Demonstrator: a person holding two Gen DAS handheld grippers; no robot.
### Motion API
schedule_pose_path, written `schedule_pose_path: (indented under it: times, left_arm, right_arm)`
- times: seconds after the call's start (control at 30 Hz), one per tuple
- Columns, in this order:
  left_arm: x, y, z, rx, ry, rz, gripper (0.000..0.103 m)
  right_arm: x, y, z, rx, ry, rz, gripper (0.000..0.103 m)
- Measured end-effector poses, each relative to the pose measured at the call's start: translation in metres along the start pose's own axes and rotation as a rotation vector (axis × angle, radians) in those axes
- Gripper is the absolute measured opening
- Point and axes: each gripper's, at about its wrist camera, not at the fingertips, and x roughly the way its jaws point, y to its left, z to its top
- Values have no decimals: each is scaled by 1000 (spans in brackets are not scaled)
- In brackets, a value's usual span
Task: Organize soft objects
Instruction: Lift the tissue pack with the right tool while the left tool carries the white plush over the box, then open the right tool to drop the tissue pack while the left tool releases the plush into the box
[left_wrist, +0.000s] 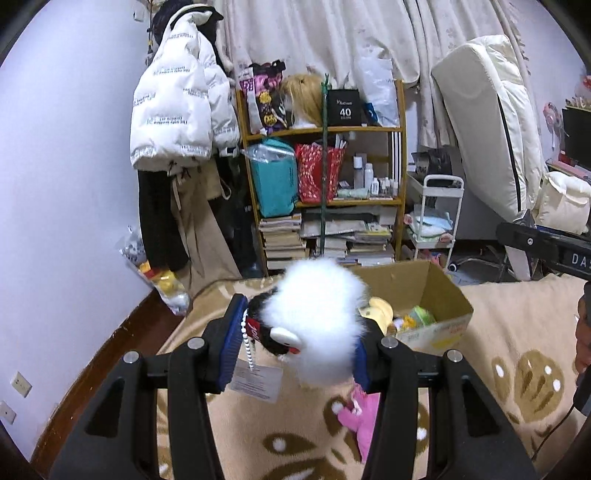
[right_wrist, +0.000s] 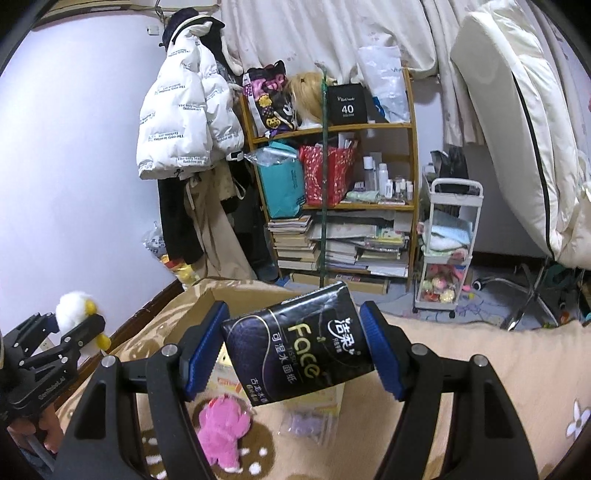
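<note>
My left gripper (left_wrist: 295, 343) is shut on a fluffy white plush toy (left_wrist: 317, 314) with a black part and a paper tag, held above the beige bed blanket, just left of an open cardboard box (left_wrist: 436, 295) that holds several soft toys. My right gripper (right_wrist: 295, 350) is shut on a black tissue pack (right_wrist: 295, 347), held above the same box (right_wrist: 199, 306). A pink plush (right_wrist: 221, 432) lies on the blanket below; it also shows in the left wrist view (left_wrist: 360, 417). The left gripper with its white plush (right_wrist: 74, 306) shows at the left of the right wrist view.
A small clear packet (right_wrist: 306, 424) lies on the blanket (right_wrist: 461, 369) beside the pink plush. Beyond the bed stand a wooden shelf (left_wrist: 325, 129) with bags and books, hanging coats (left_wrist: 177, 110), a white trolley (right_wrist: 450, 243) and a leaning mattress (left_wrist: 491, 129).
</note>
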Motion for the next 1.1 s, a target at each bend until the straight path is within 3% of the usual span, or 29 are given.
schedule_pose_path:
  times: [0.2,0.57,1.1]
  left_arm:
    - [13,-2,27,18,-16,-3,48]
    - [28,-8,54,-3,-92,0,48]
    - [62,-23,43,24,-70,-46,49]
  right_arm:
    - [1,4,14,-36,-53,2,76]
    - [22,7,23,-61,-74,28,76]
    - [56,-4,10,-38,-61,31,77]
